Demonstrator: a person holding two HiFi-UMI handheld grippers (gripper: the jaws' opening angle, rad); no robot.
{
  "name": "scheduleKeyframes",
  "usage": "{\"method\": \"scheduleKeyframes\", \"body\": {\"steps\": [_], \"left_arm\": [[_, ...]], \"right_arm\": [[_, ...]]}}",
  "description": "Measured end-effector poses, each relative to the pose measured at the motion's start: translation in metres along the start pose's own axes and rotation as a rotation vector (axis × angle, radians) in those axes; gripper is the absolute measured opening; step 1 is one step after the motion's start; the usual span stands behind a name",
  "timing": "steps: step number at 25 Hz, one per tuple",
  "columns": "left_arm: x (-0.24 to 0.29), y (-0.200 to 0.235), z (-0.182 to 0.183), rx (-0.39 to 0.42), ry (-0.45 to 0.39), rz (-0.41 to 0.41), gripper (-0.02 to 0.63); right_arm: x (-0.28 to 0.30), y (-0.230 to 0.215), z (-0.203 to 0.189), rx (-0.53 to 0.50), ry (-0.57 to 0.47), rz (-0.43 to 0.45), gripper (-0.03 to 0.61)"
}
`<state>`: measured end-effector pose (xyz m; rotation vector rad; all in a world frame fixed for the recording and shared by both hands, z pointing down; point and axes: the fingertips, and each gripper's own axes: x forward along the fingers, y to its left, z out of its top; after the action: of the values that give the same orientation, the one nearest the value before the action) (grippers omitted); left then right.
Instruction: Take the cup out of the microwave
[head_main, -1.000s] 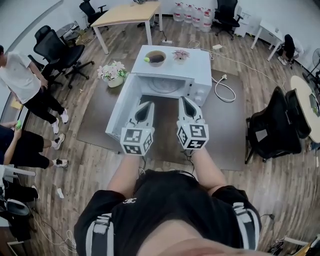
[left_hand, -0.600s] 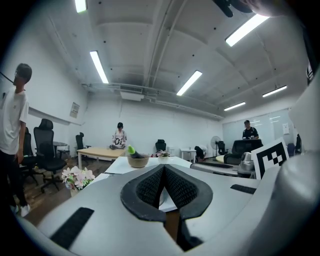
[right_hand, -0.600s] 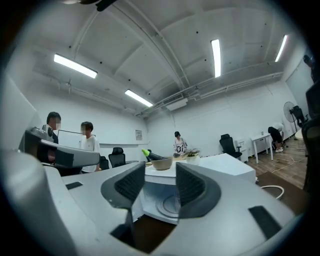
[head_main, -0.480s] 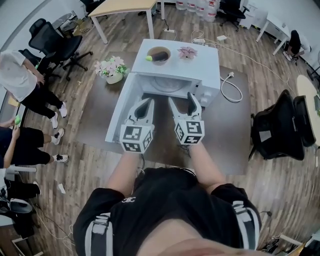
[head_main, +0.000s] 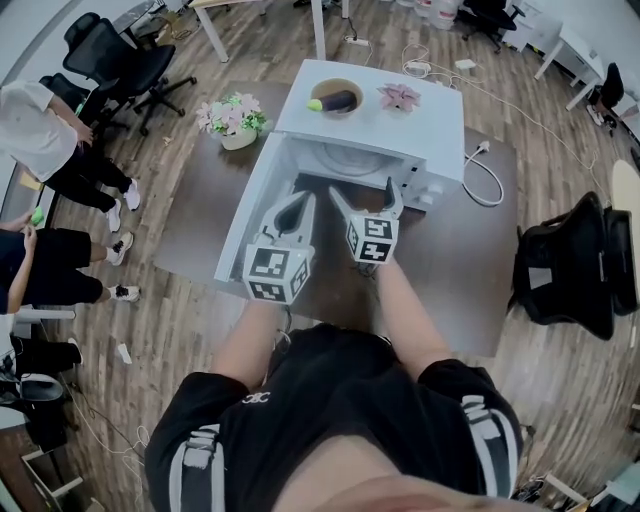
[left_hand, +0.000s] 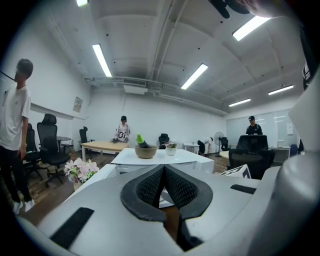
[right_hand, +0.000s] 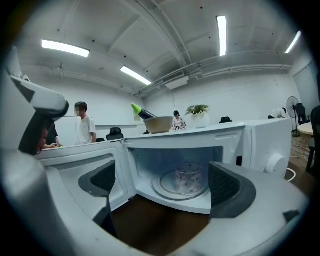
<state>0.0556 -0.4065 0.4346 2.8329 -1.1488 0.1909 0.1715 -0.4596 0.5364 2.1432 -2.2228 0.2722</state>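
A clear glass cup (right_hand: 189, 177) with small pink spots stands on the round turntable inside the white microwave (right_hand: 220, 137), whose door (right_hand: 85, 172) hangs open to the left. My right gripper (right_hand: 165, 185) faces the cavity from just outside, jaws opening wide with nothing between them; the cup is well beyond the fingertips. In the head view the right gripper (head_main: 362, 199) is at the microwave (head_main: 370, 110) mouth and the left gripper (head_main: 296, 212) is beside it near the open door (head_main: 250, 210). My left gripper (left_hand: 164, 186) is shut, pads together, holding nothing.
On top of the microwave sit a brown bowl (head_main: 336, 99) with an aubergine and a small pink flower pot (head_main: 399, 97). A flower bouquet (head_main: 234, 117) stands left of it. A white cable (head_main: 486, 175) trails right. People (head_main: 45, 140) stand at the left; office chairs surround.
Both grippers have moved forward towards the microwave mouth, the right one further. The right gripper's jaws went from shut to wide open.
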Motion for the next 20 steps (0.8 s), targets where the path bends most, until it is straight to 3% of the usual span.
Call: {"method": "scheduleKeyframes", "body": {"steps": [9,13,20], "left_arm": [[0.021,0.017,-0.03,-0.009,0.069,0.01,0.002],[0.034,0.021,-0.042,-0.031,0.09,0.012,0.002],[0.054,0.027,-0.031,-0.014,0.085,-0.01,0.002]], "right_arm": [[0.089,-0.037,-0.049,0.051,0.118,-0.109,0.554],[0.117,-0.068,-0.071,0.085,0.169,-0.201,0.552],[0.153,-0.09,-0.084,0.104,0.219,-0.281,0.552]]}}
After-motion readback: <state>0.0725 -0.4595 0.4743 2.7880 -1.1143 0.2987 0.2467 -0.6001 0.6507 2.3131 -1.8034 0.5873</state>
